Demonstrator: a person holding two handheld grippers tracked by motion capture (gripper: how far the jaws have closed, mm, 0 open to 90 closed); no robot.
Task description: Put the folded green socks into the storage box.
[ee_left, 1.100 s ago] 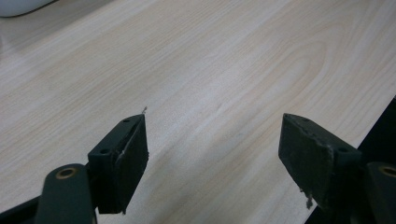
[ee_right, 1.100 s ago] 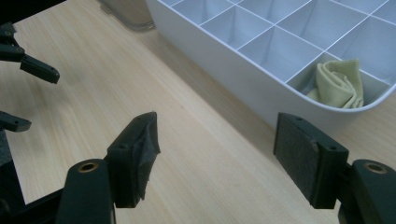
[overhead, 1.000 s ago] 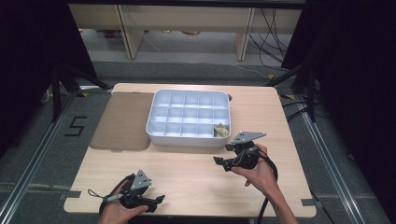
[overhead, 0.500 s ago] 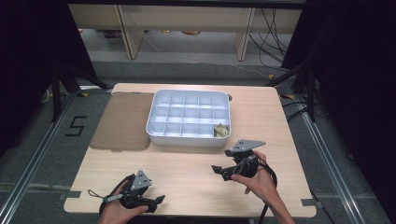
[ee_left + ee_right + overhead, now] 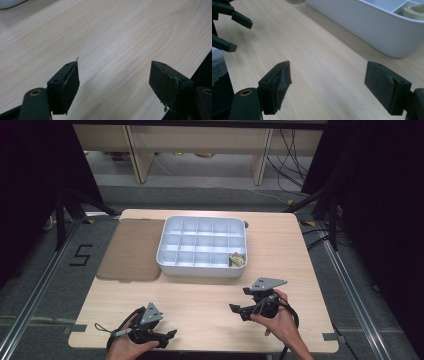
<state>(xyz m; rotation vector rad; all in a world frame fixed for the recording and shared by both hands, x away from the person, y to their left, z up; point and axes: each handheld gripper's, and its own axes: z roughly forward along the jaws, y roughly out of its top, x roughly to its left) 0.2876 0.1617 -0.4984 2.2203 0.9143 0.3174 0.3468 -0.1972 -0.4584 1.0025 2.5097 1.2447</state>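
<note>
A white compartment tray (image 5: 200,267) stands at the middle of the wooden table, and a pale olive roll (image 5: 236,259) lies in its front right cell. My right gripper (image 5: 240,301) hovers in front of the tray's right corner, pointing left. Its jaws have just been opening and stand open with nothing between them (image 5: 328,67). The right gripper view has the tray wall (image 5: 367,30) and the roll (image 5: 414,11) at upper right. My left gripper (image 5: 167,337) rests near the table's front left edge, open over bare wood (image 5: 113,70).
A brown mat (image 5: 132,250) lies flat to the left of the tray. In the right gripper view the left gripper (image 5: 243,36) appears at upper left. The table's front edge runs just behind both hands. Black frames and cables surround the table.
The right gripper has come back from the tray's front right corner toward the table's near edge and sunk a little. The left gripper has stayed put.
</note>
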